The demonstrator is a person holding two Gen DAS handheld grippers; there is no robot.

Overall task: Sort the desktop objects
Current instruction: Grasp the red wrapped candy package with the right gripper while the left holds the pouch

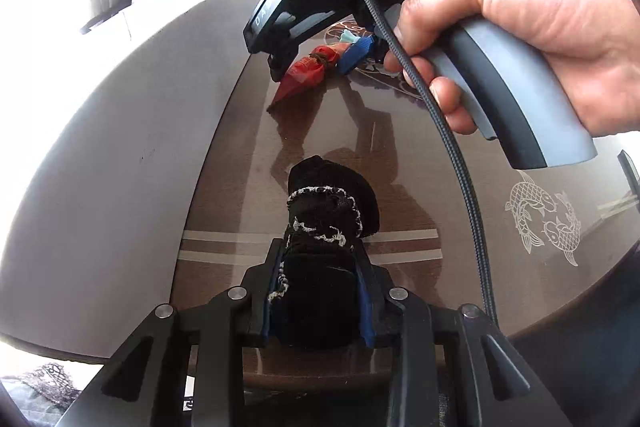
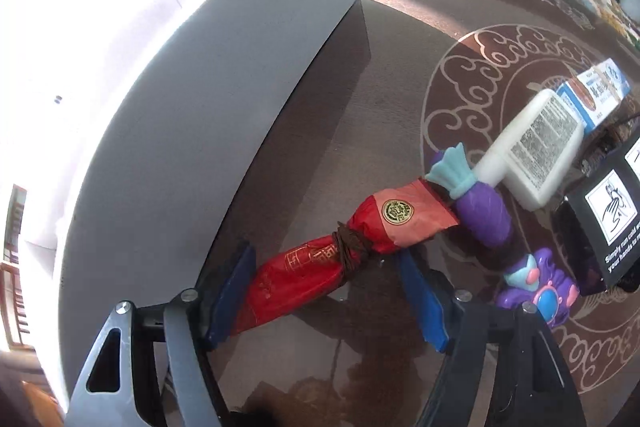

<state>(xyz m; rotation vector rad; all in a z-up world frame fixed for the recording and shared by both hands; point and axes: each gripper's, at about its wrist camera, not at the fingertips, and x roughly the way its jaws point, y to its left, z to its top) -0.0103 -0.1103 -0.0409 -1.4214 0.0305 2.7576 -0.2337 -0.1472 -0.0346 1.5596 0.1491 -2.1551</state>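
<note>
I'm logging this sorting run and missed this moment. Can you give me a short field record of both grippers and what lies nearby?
left gripper: jaws shut on black pouch
right gripper: jaws open around red packet, right pad clear of it
beside packet: purple toy, white bottle
left of packet: grey box
surface: brown table

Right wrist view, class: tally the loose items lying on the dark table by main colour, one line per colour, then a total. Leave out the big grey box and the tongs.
Red: 1, the red wrapped packet
Purple: 1, the purple toy
White: 1, the white bottle
Blue and white: 1, the blue-and-white carton
Black: 1, the black box
Total: 5
</note>
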